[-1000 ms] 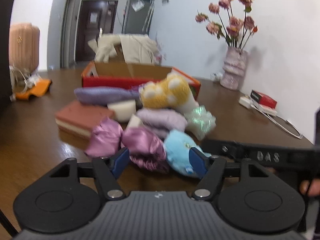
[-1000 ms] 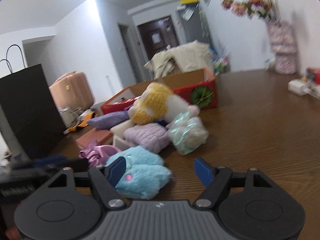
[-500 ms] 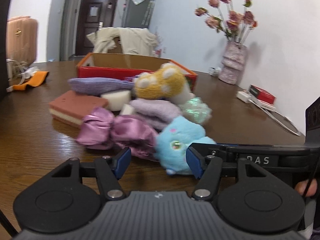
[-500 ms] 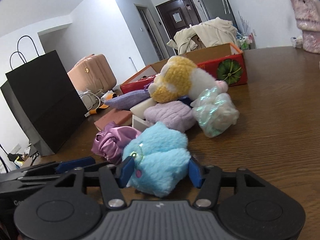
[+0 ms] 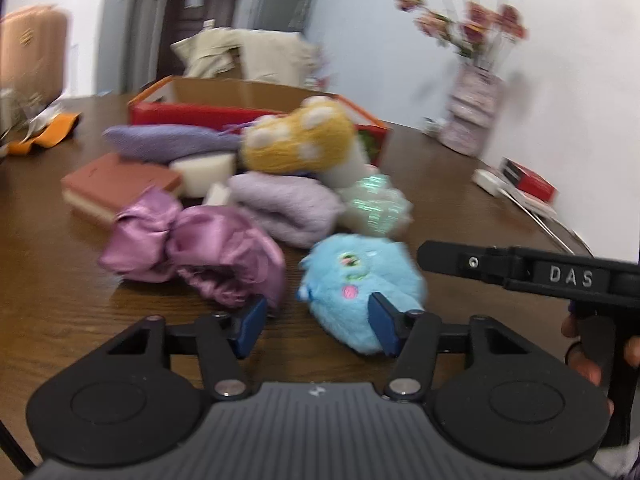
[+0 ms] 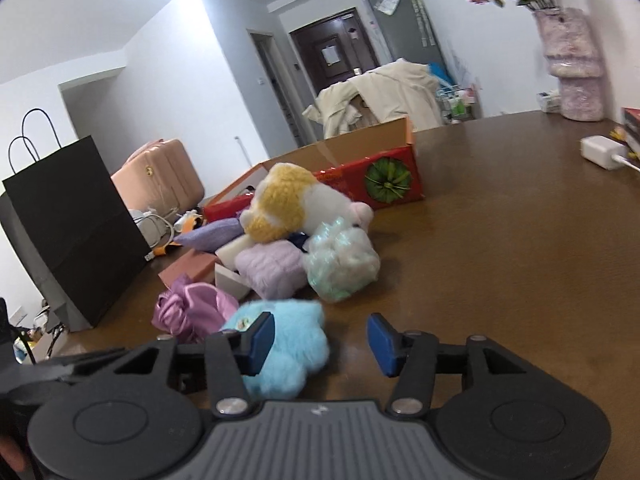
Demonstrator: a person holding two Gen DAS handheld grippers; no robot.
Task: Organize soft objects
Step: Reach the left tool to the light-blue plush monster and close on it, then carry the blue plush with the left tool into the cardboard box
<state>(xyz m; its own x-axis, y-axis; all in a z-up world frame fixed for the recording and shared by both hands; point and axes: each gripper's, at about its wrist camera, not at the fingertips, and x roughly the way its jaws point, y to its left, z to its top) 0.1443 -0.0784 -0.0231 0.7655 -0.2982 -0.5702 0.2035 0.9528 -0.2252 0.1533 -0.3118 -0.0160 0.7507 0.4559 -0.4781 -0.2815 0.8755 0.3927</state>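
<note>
blue plush (image 5: 362,280) lies on the table (image 5: 60,312) at the near edge of the soft pile, just beside the satin bow (image 5: 192,248). it sits in front of both claws, toward the right finger of the left gripper (image 5: 318,328) and toward the left finger of the right gripper (image 6: 322,344), so neither is centred on it. left jaws, just closing, stand apart with the right pad against the fur, nothing clamped. right jaws, just opening a little, stand apart too. both hands look about equally near. the right tool's side reads "das". the red box (image 6: 360,184) lies beyond the pile.
</note>
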